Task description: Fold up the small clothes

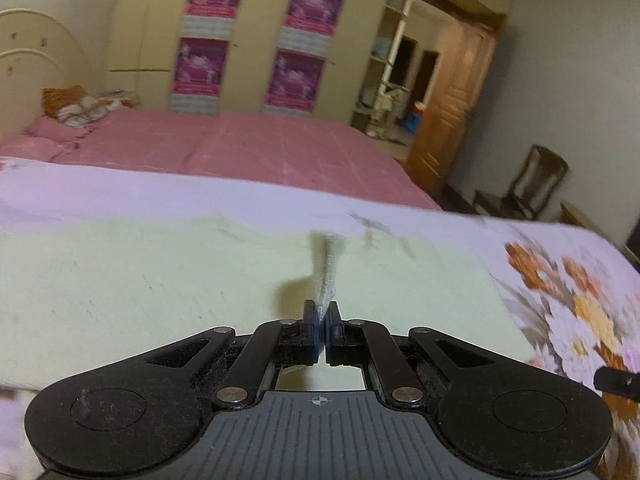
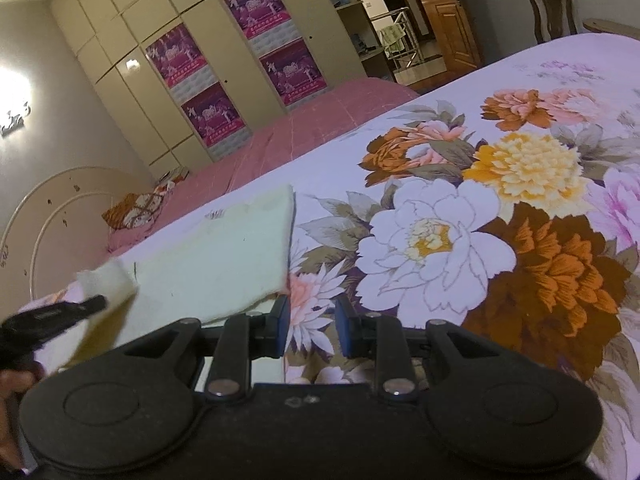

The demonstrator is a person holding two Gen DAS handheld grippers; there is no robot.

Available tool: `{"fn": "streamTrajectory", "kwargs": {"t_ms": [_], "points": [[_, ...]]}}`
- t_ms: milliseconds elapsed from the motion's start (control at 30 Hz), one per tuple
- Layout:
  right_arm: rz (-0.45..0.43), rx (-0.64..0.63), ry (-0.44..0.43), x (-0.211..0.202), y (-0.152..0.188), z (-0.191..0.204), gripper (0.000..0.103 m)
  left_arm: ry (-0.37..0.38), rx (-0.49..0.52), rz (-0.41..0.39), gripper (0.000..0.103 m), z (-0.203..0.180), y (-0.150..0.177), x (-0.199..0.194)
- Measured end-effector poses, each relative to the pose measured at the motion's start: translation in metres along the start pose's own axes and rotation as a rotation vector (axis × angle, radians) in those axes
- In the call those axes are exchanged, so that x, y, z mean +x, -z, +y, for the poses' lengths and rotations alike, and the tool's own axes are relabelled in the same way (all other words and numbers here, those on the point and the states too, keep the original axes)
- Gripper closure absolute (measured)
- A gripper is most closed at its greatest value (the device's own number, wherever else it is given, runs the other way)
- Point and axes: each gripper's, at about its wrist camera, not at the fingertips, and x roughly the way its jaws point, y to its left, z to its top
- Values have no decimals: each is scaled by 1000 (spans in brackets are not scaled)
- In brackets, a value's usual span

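Left gripper (image 1: pixel 322 330), right gripper (image 2: pixel 310 330): black linkage arms, silver pivot screws, blue-padded jaws, ribbed grey body.

Your pale yellow cloth (image 2: pixel 224 248) looks like soft, fuzzy matt fleece, faintly speckled. The flowered bedsheet (image 2: pixel 480 240) under it is smooth printed cotton, it seems, though blur hides the weave. Your left gripper (image 1: pixel 322 312) and right gripper (image 2: pixel 311 320) are matt black plastic, dusty, with shiny metal pivot pins and blue rubbery pads (image 2: pixel 283 326). The wardrobe (image 2: pixel 132 80) is glossy; the door (image 1: pixel 452 112) is varnished wood
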Motion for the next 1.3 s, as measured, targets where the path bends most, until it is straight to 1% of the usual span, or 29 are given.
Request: {"fn": "streamTrajectory", "kwargs": {"t_ms": [100, 133, 167, 200, 233, 267, 300, 333, 400, 433, 500, 567, 633, 700, 767, 833, 900, 933, 967, 1000, 1033, 1067, 1100, 1133, 1167, 1233, 1267, 1300], "points": [[3, 22, -6, 0, 0, -3, 77, 25, 37, 52, 100, -17, 3, 14], [7, 32, -10, 1, 0, -4, 77, 18, 55, 60, 100, -23, 4, 17], [9, 42, -16, 2, 0, -4, 76, 5, 73, 66, 95, -26, 6, 19], [10, 51, -21, 3, -1, -3, 75, 6, 84, 62, 75, -31, 8, 18], [11, 59, -29, 5, -1, -1, 75, 33, 77, 47, 65, -31, 7, 16], [13, 65, -39, 7, -2, 1, 75, 45, 66, 28, 48, -31, 5, 11], [14, 72, -55, 10, -3, 5, 75, 36, 62, 6, 46, -28, 5, 2], [16, 77, -71, 14, -4, 9, 75, 19, 61, -11, 46, -23, 4, -9], [27, 87, -114, 25, -6, 22, 74, -7, 28, -48, 46, -4, 7, -33], [39, 91, -142, 33, -7, 29, 72, 1, 20, -65, 46, 11, 9, -45], [67, 92, -187, 48, -7, 45, 70, -74, -18, -75, 46, 44, 18, -71], [103, 81, -225, 67, -6, 62, 65, -146, -55, -76, 46, 81, 27, -91], [131, 71, -244, 85, -5, 76, 62, -215, -91, -73, 47, 111, 38, -107], [164, 78, -253, 104, -3, 87, 60, -258, -137, -52, 47, 138, 46, -117], [195, 100, -249, 121, 0, 92, 61, -266, -172, -31, 47, 155, 52, -116], [204, 108, -243, 132, 2, 99, 61, -251, -198, -32, 47, 162, 53, -115], [203, 85, -240, 137, 1, 108, 63, -249, -207, -44, 47, 161, 52, -109], [209, 59, -233, 139, 1, 115, 66, -247, -207, -47, 47, 159, 53, -105], [214, 25, -225, 140, 1, 123, 70, -264, -217, -44, 47, 158, 56, -101], [219, -12, -215, 141, 1, 130, 72, -260, -224, -43, 47, 158, 56, -100], [226, -50, -215, 142, 0, 138, 86, -259, -227, -39, 47, 155, 52, -93], [225, -78, -229, 140, 2, 141, 98, -261, -226, -33, 47, 156, 51, -90], [194, -110, -233, 135, 0, 146, 98, -264, -221, -29, 47, 155, 50, -89], [153, -144, -234, 126, -2, 150, 98, -266, -217, -25, 47, 153, 42, -80], [111, -151, -233, 117, -7, 150, 98, -270, -214, -23, 47, 152, 38, -76], [23, -124, -218, 98, -20, 143, 98, -275, -212, -21, 47, 151, 38, -73], [-6, -115, -213, 91, -25, 139, 98, -277, -211, -20, 47, 151, 37, -72], [-16, -111, -213, 87, -30, 135, 98, -278, -209, -21, 47, 151, 37, -70]]}}
